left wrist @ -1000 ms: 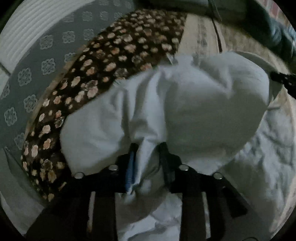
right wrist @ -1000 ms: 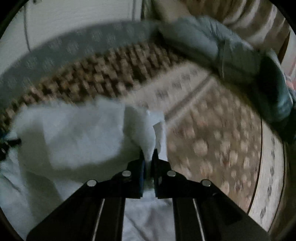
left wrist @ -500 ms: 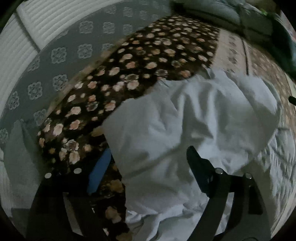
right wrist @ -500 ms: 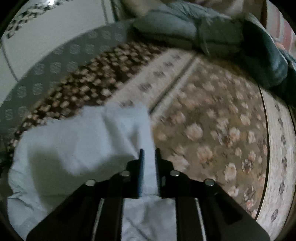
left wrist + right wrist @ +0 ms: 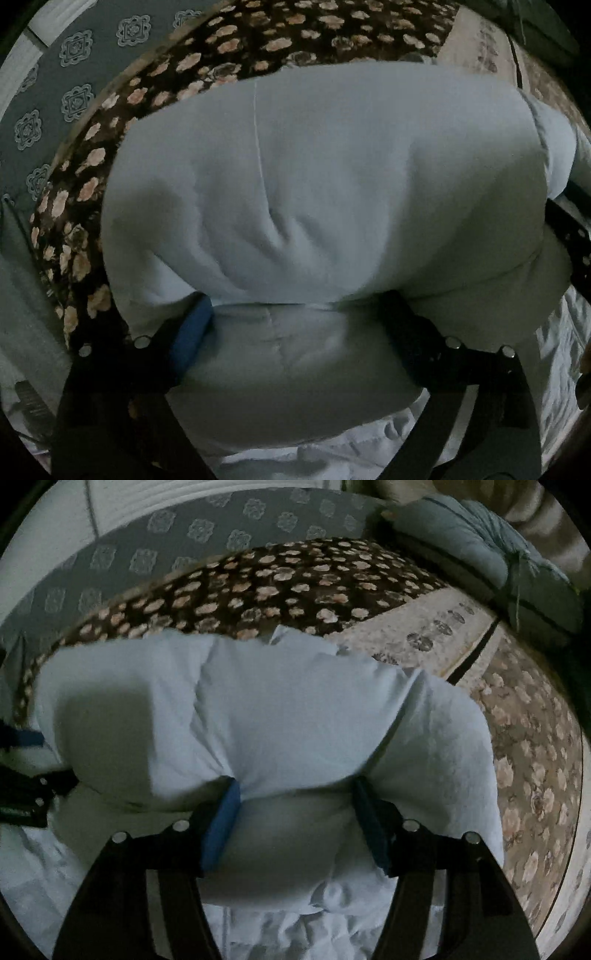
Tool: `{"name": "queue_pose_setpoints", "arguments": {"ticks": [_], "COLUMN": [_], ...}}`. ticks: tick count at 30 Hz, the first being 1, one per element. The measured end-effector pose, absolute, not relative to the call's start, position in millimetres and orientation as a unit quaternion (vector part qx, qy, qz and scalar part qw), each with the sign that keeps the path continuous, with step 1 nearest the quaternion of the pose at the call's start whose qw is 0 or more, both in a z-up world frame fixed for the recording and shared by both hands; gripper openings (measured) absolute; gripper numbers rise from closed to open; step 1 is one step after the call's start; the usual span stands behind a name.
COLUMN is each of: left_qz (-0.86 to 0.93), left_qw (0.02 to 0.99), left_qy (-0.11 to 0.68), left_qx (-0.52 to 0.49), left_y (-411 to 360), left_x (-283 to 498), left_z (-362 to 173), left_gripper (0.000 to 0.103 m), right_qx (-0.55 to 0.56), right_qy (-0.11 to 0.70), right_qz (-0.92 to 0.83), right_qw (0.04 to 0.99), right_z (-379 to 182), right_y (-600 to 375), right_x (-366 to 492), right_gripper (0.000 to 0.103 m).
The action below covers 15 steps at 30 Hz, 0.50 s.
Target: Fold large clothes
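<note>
We have our left gripper [image 5: 295,332] and right gripper [image 5: 295,819] pointing down at the pale blue garment [image 5: 325,192], bunched on the floral blanket [image 5: 258,40]. Both jaws are opening, fabric bulging between the released fingers.

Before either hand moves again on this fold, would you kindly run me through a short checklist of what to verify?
1. Left gripper letting go: ok; jaws wide and opening, with the white garment bulging between them.
2. Right gripper letting go: ok; jaws opening, cloth between its fingers.
3. Pads clear of cloth: cannot tell; fabric lies against both pairs.
4. Folded layer lies on the lower layer: ok; the fold sits doubled over.
5. Fold edges aligned: cannot tell; the far edge looks uneven.
6. Garment on the floral bedcover, not hanging off: ok.
</note>
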<state>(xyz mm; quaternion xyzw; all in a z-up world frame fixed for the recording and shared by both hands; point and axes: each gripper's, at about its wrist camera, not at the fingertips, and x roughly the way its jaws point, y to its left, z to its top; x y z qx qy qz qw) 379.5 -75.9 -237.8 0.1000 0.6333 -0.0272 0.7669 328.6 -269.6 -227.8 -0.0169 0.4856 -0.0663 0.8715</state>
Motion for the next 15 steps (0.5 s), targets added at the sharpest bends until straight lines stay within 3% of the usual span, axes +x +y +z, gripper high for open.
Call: {"name": "queue_pose_setpoints", "arguments": {"ticks": [15], "left_qz": [-0.022], "left_qw": [0.754], "left_qy": [0.650], "left_qx": [0.093], "left_y": [-73.9], "left_x": [389.9], "left_z": [-259.9], "left_gripper": [0.097], "right_qx": [-0.009], "right_qy": [0.494], "right_qz": [-0.069], "right_qw": [0.867], "right_z": [-245.9], "right_y": [-275.0], "right_x": [338.8], "right_gripper": [0.065]}}
